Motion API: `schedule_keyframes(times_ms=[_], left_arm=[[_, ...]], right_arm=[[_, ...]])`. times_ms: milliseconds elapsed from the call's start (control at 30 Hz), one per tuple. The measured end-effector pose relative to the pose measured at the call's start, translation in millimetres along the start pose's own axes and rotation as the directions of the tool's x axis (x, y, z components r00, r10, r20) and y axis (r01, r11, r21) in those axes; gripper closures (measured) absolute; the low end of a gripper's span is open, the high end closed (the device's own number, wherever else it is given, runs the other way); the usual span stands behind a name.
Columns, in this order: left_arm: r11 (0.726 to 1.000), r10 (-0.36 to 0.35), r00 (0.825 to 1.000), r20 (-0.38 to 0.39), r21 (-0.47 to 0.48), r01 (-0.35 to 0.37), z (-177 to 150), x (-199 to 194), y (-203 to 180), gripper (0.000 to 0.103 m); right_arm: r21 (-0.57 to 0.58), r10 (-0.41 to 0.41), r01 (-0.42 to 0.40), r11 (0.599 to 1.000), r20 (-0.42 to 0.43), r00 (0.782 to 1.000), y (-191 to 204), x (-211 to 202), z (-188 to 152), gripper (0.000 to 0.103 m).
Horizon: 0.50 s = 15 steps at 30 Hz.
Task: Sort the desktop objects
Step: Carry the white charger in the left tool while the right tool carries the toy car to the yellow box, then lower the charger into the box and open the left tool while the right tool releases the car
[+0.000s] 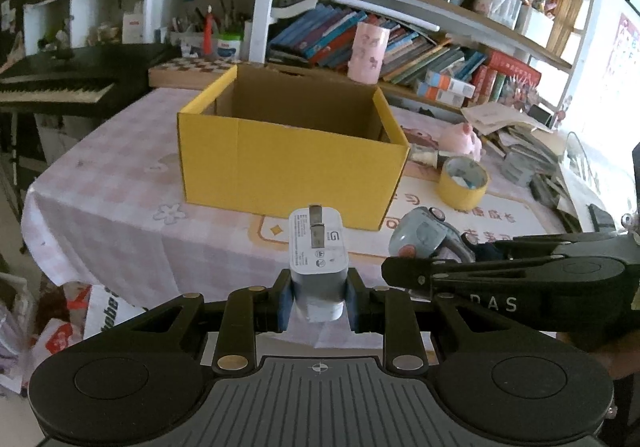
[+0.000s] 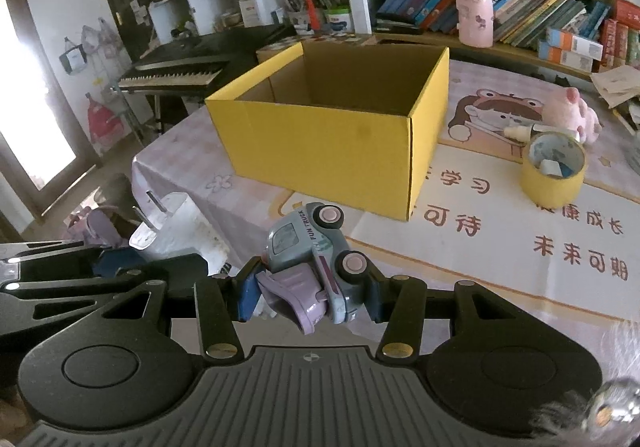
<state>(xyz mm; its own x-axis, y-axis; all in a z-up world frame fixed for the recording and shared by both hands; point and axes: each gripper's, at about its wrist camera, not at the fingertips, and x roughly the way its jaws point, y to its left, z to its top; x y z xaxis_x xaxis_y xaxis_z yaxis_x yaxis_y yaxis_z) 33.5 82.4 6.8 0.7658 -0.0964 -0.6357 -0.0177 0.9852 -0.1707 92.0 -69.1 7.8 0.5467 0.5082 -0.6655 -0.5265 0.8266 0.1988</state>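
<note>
My left gripper is shut on a white plug charger, prongs pointing forward, held above the table's front edge. My right gripper is shut on a grey-blue and purple toy truck lying on its side. An open yellow cardboard box stands on the table ahead of both grippers; it also shows in the right wrist view. The charger shows at the left of the right wrist view, and the truck at the right of the left wrist view.
A yellow tape roll stands right of the box, with a pink plush pig and a small glue bottle behind it. A pink cup and books line the shelf behind. A keyboard piano stands at left.
</note>
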Motion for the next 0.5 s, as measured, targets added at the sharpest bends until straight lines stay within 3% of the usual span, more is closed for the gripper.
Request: schedule_keyframes(times_ms=[233,500], left_arm=[[1.000,-0.020,1.000,0.013,-0.010,0.020,24,14,-2,0.078],[0.999,-0.033,0.996,0.086,0.038,0.030,72,32,-5,0.078]], right_arm=[[-0.036,-0.010,0.012,0.999,0.063,0.998,-9,5,19,0.056],[-0.040,0.007,-0.001,0.999,0.145,0.989,-29,12,68,0.056]])
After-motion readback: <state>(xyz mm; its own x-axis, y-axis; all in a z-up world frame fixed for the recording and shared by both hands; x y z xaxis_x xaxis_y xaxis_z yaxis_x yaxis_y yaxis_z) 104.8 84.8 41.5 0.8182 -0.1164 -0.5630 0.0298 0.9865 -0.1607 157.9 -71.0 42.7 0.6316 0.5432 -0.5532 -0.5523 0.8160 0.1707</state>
